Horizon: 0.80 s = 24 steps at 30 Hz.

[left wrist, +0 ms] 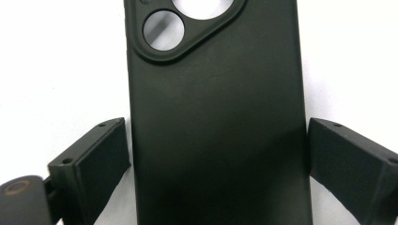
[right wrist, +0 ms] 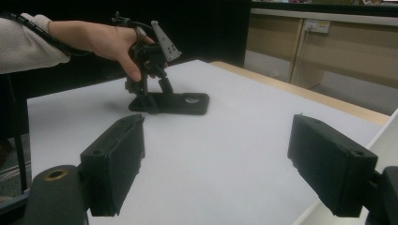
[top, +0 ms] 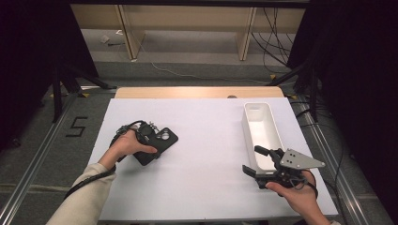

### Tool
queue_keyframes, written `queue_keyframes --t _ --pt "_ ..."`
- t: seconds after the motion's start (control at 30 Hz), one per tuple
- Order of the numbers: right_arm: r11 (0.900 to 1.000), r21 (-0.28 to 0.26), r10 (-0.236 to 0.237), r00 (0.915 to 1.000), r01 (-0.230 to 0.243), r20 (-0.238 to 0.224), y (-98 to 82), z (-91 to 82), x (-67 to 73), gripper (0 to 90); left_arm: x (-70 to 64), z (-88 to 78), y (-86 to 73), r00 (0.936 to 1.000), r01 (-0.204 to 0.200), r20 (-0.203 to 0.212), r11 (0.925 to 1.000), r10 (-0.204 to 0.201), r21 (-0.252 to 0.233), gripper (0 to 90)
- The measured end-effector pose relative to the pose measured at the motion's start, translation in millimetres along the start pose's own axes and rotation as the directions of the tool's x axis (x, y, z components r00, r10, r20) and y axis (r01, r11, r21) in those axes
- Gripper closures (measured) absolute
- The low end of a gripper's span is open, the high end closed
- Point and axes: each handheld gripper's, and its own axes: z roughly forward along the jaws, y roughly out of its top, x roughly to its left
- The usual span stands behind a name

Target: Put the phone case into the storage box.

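Fingers of the left gripper stand apart on both sides of the black phone case, in the lower part of the left gripper view. A thin white gap shows at each side, so the pads seem not to press, but whether they touch it low down I cannot tell. The case's lower end is cut off by the bottom edge, and its camera opening by the top edge.

In the high view the case lies flat on the white worktop, left of centre, half hidden under the left hand. At lower right, the right gripper has fingers wide apart with nothing between, just beside the white tray, whose near end it covers.
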Motion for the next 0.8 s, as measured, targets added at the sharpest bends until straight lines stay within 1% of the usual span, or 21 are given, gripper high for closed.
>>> queue_keyframes --t 0.4,0.7,0.8 --pt "1.000 -0.001 -0.003 1.0000 0.003 -0.001 0.0 0.1 0.3 20.3 -1.2 -0.5 3.6 0.9999 0.010 -0.003 0.9995 -0.010 0.029 9.1" --pt "1.000 0.000 -0.003 1.0000 0.003 -0.002 0.0 0.1 0.5 20.3 -2.1 -1.5 3.5 0.9996 0.026 -0.005 0.9993 -0.026 0.028 12.4" --pt "1.000 -0.001 -0.002 1.0000 0.002 -0.002 0.1 0.1 0.5 20.3 -2.6 -1.9 3.7 0.9996 0.026 -0.008 0.9992 -0.026 0.031 13.0"
